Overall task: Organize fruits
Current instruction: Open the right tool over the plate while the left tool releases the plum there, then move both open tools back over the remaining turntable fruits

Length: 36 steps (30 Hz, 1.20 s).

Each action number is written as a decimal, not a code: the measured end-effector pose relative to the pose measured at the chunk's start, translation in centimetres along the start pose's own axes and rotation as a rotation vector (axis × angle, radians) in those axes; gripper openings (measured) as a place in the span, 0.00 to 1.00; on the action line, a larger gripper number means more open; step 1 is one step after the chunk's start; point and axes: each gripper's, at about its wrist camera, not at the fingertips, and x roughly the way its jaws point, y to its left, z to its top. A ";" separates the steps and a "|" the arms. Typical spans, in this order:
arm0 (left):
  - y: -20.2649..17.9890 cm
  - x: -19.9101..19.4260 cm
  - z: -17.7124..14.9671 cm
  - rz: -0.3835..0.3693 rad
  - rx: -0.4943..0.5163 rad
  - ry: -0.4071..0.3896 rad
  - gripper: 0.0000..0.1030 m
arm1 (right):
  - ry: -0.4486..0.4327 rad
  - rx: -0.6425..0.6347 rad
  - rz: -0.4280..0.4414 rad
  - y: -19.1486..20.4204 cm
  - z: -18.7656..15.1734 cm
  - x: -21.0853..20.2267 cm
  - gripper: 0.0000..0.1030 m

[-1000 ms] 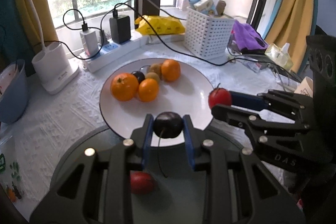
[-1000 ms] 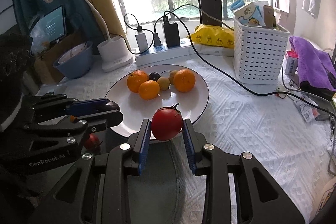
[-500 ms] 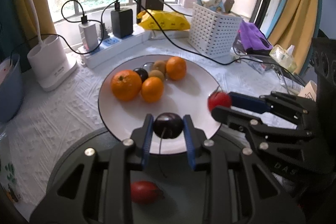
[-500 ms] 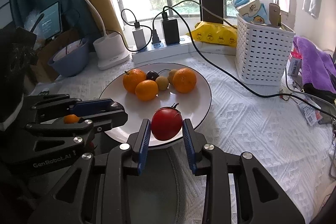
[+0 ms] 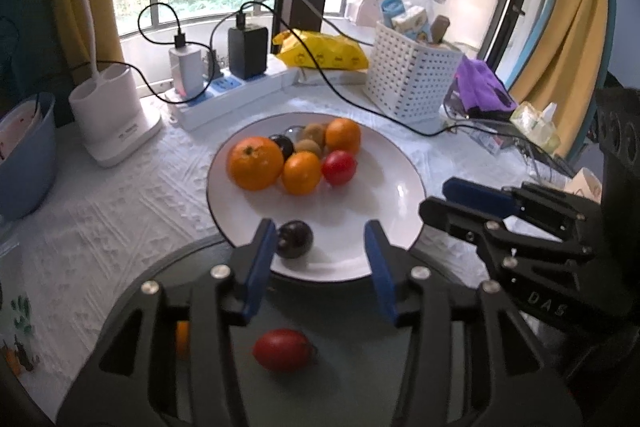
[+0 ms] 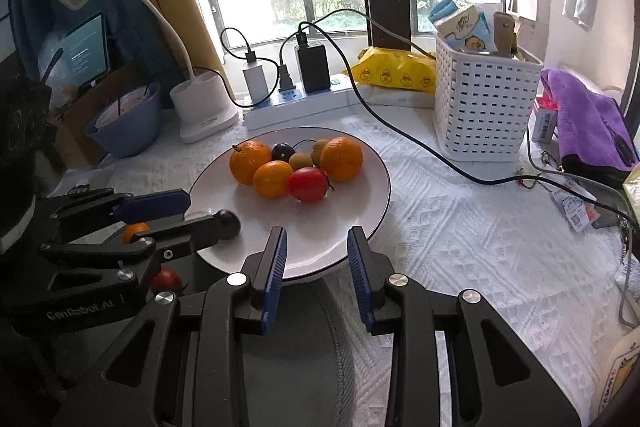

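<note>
A white plate (image 5: 384, 163) (image 6: 360, 223) holds three oranges, kiwis, a dark plum and a red tomato (image 5: 339, 167) (image 6: 308, 184). A second dark plum (image 5: 295, 238) (image 6: 228, 223) lies on the plate's near edge, beside my left gripper's left finger. My left gripper (image 5: 320, 247) is open around that spot. My right gripper (image 6: 318, 251) is open and empty over the plate's near rim. On the dark round tray (image 5: 340, 379) under the grippers lie a red tomato (image 5: 282, 349) (image 6: 166, 279) and a small orange fruit (image 6: 135, 230).
Behind the plate stand a power strip (image 6: 296, 101) with chargers and cables, a white lamp base (image 5: 114, 115), a white basket (image 6: 486, 111), a yellow bag (image 5: 324, 51) and a purple cloth (image 6: 588, 119). A blue bowl (image 6: 128, 125) sits at the left.
Both grippers have opened. The red tomato left the right gripper and now rests beside the oranges. The dark plum left the left gripper and lies on the plate's near edge.
</note>
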 end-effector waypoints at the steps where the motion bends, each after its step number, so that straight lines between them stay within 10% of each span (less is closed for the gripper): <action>1: 0.1 -0.3 0.0 0.001 -0.001 -0.005 0.46 | -0.001 -0.001 -0.002 0.1 0.0 -0.2 0.32; 36: 4.4 -11.8 -3.3 0.067 -0.031 -0.192 0.47 | -0.068 -0.117 -0.006 8.8 -0.1 -5.7 0.32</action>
